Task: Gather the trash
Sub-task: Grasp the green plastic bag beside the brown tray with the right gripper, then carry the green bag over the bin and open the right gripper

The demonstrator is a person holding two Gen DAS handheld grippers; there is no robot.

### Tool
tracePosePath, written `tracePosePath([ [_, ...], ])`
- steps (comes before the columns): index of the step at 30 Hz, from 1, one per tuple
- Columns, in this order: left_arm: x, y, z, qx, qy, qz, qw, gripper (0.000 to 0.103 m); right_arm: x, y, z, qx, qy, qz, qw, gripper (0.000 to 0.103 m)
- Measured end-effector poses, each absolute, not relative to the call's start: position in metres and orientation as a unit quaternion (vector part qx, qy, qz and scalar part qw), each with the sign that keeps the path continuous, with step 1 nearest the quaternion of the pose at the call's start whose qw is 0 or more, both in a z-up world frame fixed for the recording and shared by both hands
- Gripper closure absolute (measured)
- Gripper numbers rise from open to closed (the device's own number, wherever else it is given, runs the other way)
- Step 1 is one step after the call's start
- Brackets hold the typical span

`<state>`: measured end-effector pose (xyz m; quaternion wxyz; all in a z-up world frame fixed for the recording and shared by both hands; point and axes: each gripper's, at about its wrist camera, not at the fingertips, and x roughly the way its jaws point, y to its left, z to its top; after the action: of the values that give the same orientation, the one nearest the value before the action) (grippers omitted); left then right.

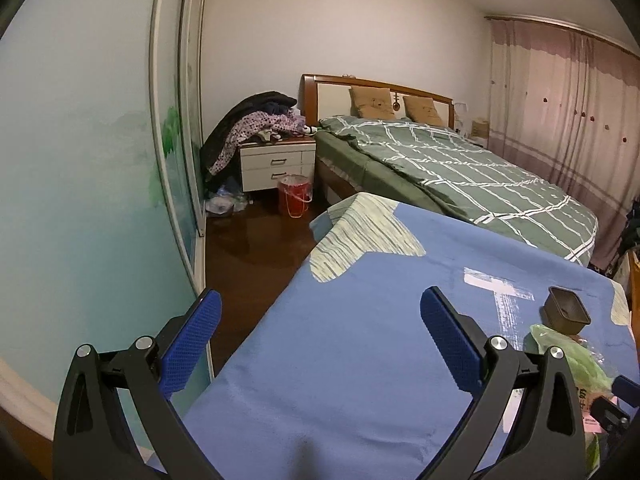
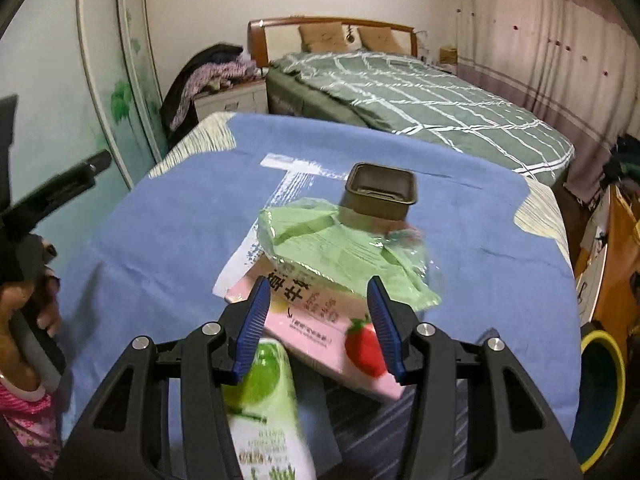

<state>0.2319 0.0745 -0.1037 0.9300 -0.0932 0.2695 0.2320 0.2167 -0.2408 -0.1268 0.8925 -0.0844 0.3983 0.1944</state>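
The left tongs (image 1: 320, 316) are hanging released, pads spread wide, with nothing between them, over the near left part of the desk (image 1: 360, 360), which is lying under a blue cloth. One blue pad (image 1: 192, 344) is sitting out past the desk's left edge, above the dark floor (image 1: 256, 248).

The right tongs (image 2: 318, 312) are standing about half spread, tilted down over the trash heap in the middle of the desk. Their pads are flanking a pink carton (image 2: 320, 320) with a strawberry picture, but the view is blurred there, so I cannot tell whether they are pressing on it or merely hovering above it. A green carton (image 2: 268, 400) is lying just below the left pad, nearest the camera, and it is partly overlapped by the pink one. A crumpled green wrapper (image 2: 340, 248) is lying on top of the pink carton's far end. Behind the wrapper, touching it, a dark square tin (image 2: 380, 192) is standing open, tilted toward the camera. In the left wrist view, the tin and wrapper are showing at the desk's right side, well apart from the left tongs.

A hand (image 2: 24, 304) with a pink sleeve is holding the left tool at the left edge of the right wrist view. A round bin (image 2: 600, 392) with a yellow rim is standing beside the desk on the right. A bed (image 1: 460, 172) with a green checked cover is lying beyond the desk, and a red bucket (image 1: 294, 196) is standing on the floor by the nightstand (image 1: 276, 164).
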Motion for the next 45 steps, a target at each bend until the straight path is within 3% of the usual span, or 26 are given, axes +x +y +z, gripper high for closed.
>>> tracePosePath([
  [7, 0.231, 0.073, -0.102, -0.090, 0.271, 0.230, 0.930, 0.005, 0.237, -0.232, -0.140, -0.094, 0.414, 0.202, 0.882, 0.055],
  [10, 0.232, 0.071, -0.102, -0.089, 0.272, 0.229, 0.930, 0.005, 0.239, -0.230, -0.139, -0.098, 0.414, 0.207, 0.881, 0.066],
  [14, 0.233, 0.069, -0.101, -0.089, 0.273, 0.227, 0.931, 0.005, 0.238, -0.227, -0.138, -0.105, 0.409, 0.209, 0.882, 0.090],
  [16, 0.232, 0.068, -0.100, -0.089, 0.272, 0.226, 0.931, 0.005, 0.235, -0.227, -0.134, -0.107, 0.398, 0.212, 0.886, 0.094],
  [35, 0.232, 0.065, -0.100, -0.089, 0.274, 0.224, 0.931, 0.005, 0.178, -0.255, -0.056, -0.050, 0.279, 0.235, 0.930, 0.098],
  [45, 0.233, 0.060, -0.098, -0.087, 0.272, 0.215, 0.934, 0.005, 0.169, -0.339, -0.045, -0.003, 0.247, 0.116, 0.962, 0.098],
])
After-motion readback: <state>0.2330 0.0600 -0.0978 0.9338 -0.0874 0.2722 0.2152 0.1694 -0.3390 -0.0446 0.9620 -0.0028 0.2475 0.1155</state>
